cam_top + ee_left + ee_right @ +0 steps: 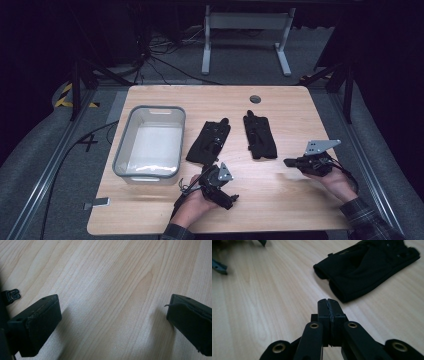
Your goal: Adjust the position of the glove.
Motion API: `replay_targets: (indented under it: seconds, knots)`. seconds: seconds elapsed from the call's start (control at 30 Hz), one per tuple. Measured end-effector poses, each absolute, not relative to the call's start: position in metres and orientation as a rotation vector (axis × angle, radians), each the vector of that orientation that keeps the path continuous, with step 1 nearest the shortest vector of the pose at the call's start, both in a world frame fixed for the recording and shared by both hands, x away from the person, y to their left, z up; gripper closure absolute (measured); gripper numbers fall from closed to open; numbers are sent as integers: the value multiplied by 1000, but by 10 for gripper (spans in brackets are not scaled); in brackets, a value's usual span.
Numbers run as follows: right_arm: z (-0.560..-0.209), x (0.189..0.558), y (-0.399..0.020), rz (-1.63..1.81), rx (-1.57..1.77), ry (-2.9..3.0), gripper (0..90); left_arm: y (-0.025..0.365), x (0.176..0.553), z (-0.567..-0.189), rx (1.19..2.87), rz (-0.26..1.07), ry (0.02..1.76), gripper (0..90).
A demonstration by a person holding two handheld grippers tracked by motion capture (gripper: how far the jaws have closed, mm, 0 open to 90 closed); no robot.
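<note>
Two black fabric gloves flat on the light woodgrain tabletop (280, 200), mid-table. Left glove (209, 142): long axis runs near-left to far-right, fingers toward the far edge, cuff nearest the left hand-held gripper (227, 199); small plastic buckle (11, 295) shows at its edge in the left gripper view. Right glove (259, 135): long axis near-to-far, tilted slightly left at the far end, fingers at the far end, open cuff on the near side. Soft matte knit, folded double at the cuff in the right gripper view.

Left hand-held gripper: jaws wide open, nothing between them, just bare wood, sits just near of the left glove.

Right hand-held gripper (288, 162): jaws fully closed, pads pressed together, holding nothing, tip points left toward the right glove's cuff, near but apart.

Clear grey-rimmed plastic bin (121, 150), rectangular with rounded corners, left of the gloves
</note>
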State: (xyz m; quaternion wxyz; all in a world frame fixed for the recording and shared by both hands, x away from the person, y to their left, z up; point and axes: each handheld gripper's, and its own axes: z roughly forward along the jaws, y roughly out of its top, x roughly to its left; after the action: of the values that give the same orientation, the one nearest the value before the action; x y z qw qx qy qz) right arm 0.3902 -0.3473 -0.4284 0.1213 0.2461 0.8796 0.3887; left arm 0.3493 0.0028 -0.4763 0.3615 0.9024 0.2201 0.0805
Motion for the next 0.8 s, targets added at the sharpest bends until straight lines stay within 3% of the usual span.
replay_targets:
  seconds: [0.8]
  knots:
    - [-423,440,-308,1202,782,2548,900,3,349,-476,2325,207,569,0]
